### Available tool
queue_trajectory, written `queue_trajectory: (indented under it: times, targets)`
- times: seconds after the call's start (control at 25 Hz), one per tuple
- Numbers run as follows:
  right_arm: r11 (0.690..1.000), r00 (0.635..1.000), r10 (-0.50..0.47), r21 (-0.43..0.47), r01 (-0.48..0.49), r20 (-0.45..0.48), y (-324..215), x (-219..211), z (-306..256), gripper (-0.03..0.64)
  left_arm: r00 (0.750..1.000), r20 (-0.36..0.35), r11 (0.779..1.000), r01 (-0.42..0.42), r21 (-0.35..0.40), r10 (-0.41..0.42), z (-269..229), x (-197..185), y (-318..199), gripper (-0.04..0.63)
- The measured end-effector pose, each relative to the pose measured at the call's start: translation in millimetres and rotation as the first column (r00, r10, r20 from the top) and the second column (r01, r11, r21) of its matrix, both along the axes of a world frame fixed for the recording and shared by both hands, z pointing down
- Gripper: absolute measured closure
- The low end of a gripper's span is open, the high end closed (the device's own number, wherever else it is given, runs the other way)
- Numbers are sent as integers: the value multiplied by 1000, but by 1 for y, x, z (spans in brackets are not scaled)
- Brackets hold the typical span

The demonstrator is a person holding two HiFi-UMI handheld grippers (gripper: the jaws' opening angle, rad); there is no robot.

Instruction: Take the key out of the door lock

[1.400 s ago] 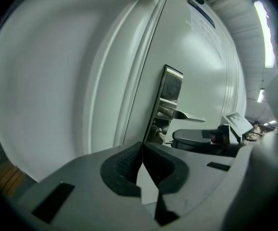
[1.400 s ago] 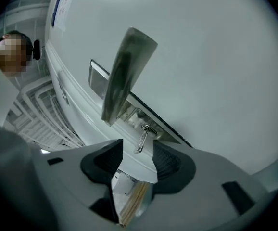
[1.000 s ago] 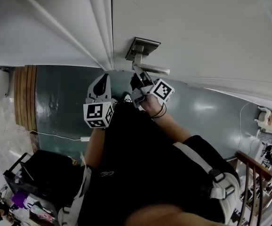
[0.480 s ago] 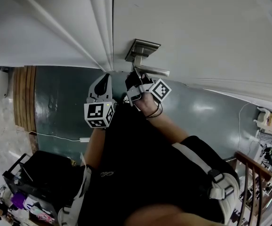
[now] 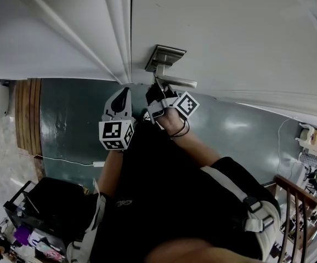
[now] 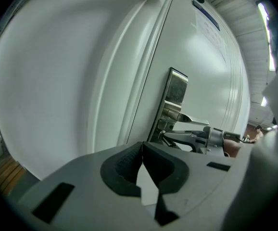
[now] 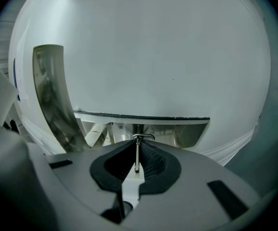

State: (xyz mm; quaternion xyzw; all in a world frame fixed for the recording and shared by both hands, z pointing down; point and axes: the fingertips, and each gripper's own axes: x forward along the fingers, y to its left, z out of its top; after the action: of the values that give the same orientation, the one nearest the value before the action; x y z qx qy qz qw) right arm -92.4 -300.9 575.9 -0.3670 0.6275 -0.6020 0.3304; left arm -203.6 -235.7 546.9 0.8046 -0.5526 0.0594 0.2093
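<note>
Closing just now, right claw (image 5: 157,92) grips the key (image 7: 137,153) just below the door handle (image 7: 177,129) — ready to pull out — left claw (image 6: 142,150) clenched, empty.

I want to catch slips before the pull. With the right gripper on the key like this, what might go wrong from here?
1. The right gripper has just been closing its jaws on the key, which is thin metal between the pads. The hold may slip when pulled.
2. The door handle sits just above the jaws, so a crooked pull might bump it or bind the key.
</note>
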Motion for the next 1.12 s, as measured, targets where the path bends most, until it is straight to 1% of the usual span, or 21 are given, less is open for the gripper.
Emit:
queue_trajectory:
  times: [0.4, 0.76, 1.12]
  targets:
    - [999, 1000, 22, -24, -21, 22, 2, 1, -1, 588, 1000, -1, 1000, 1, 6, -1, -4, -4, 3, 571]
    - [999, 999, 30, -19, -30, 11, 1, 2, 2, 588, 1000, 0, 1000, 1, 6, -1, -2, -8, 5, 571]
    - [999, 998, 48, -15, -47, 31, 1, 2, -1, 588, 1000, 0, 1000, -9, 4, 9, -2, -8, 7, 571]
